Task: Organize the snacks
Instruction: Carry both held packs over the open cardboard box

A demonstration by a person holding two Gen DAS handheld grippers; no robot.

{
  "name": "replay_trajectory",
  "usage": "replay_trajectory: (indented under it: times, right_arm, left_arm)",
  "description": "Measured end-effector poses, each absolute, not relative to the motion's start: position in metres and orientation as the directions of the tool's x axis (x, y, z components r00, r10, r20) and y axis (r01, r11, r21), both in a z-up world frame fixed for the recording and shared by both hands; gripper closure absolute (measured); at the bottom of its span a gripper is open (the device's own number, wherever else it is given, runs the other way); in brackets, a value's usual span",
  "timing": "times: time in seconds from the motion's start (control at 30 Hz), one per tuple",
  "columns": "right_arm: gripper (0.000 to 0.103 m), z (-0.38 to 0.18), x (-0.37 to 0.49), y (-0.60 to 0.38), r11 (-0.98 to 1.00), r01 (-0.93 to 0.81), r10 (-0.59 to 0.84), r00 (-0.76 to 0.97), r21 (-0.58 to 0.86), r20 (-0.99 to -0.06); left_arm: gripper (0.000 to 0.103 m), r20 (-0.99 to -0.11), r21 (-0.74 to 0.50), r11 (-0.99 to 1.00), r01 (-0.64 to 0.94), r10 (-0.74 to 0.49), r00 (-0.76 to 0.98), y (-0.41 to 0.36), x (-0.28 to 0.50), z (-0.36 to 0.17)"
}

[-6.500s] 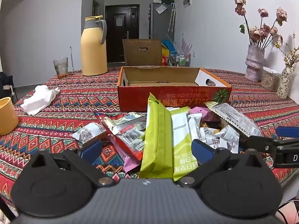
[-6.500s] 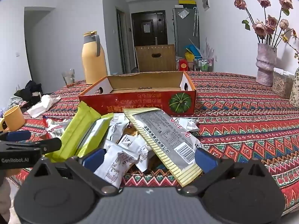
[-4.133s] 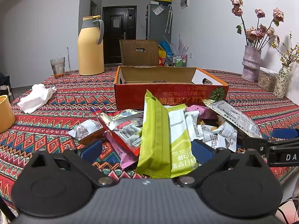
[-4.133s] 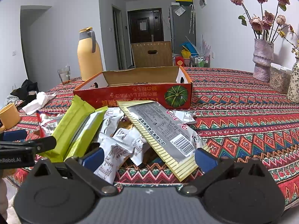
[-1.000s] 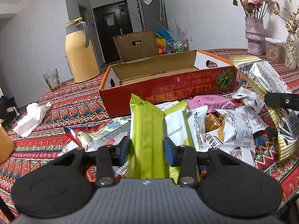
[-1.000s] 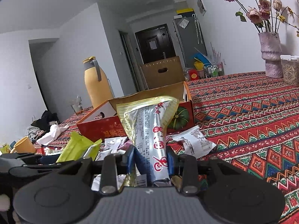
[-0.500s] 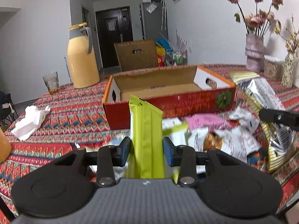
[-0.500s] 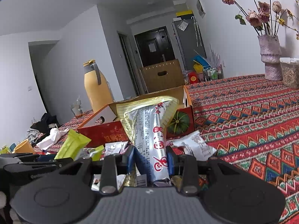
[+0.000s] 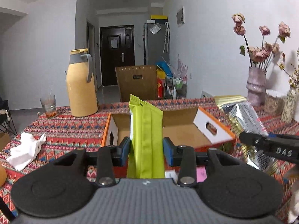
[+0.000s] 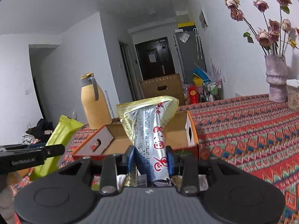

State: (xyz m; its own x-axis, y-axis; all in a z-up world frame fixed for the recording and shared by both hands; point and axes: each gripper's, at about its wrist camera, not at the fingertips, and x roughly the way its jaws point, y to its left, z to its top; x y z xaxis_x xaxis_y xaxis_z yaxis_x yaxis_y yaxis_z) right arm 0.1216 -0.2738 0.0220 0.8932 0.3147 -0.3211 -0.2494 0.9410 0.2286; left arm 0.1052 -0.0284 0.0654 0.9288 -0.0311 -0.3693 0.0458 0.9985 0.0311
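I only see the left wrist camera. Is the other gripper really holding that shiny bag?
Observer: Yes. The right gripper is shut on the silver bag, squeezing it into a fold.
Operator: What's on the bag's other side?
Observer: Red characters run down it, with black print beside them.
Operator: How does my green packet look from there?
Observer: The green packet leans, its top toward the jug.
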Motion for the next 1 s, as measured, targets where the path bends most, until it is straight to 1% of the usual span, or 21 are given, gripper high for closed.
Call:
replay_trajectory:
  times: [0.23, 0.4, 0.6, 0.73, 1.0]
  right_arm:
    - [0.069, 0.039, 0.171, -0.262, 0.942, -0.25, 0.314, 0.894, 0.225, -0.32]
    - [0.069, 0.048, 0.206, -0.25, 0.946, -0.247, 0.304, 0.899, 0.209, -0.315]
    - [0.069, 0.048, 0.251, -0.239, 0.948, -0.231, 0.296, 0.894, 0.221, -0.336]
    - [0.069, 0.038, 0.28, -0.233, 0.949, -0.215, 0.29, 0.883, 0.232, -0.368]
    - [0.069, 0.004, 0.311, -0.232, 0.953, -0.184, 0.276, 0.857, 0.242, -0.435]
  left_arm:
    - [0.064, -0.351, 0.003, 1.0, 0.029, -0.025, 0.936, -0.028, 0.146, 0.084]
    - [0.064, -0.355, -0.02, 1.0, 0.012, -0.018, 0.935, -0.026, 0.178, 0.09]
    - [0.064, -0.358, -0.03, 1.0, -0.007, -0.004, 0.934, -0.026, 0.216, 0.089]
    - [0.064, -0.377, -0.049, 0.998, -0.029, 0.009, 0.926, -0.021, 0.24, 0.08]
    - [0.064, -0.454, -0.073, 0.995, -0.075, 0.034, 0.89, -0.004, 0.27, 0.042]
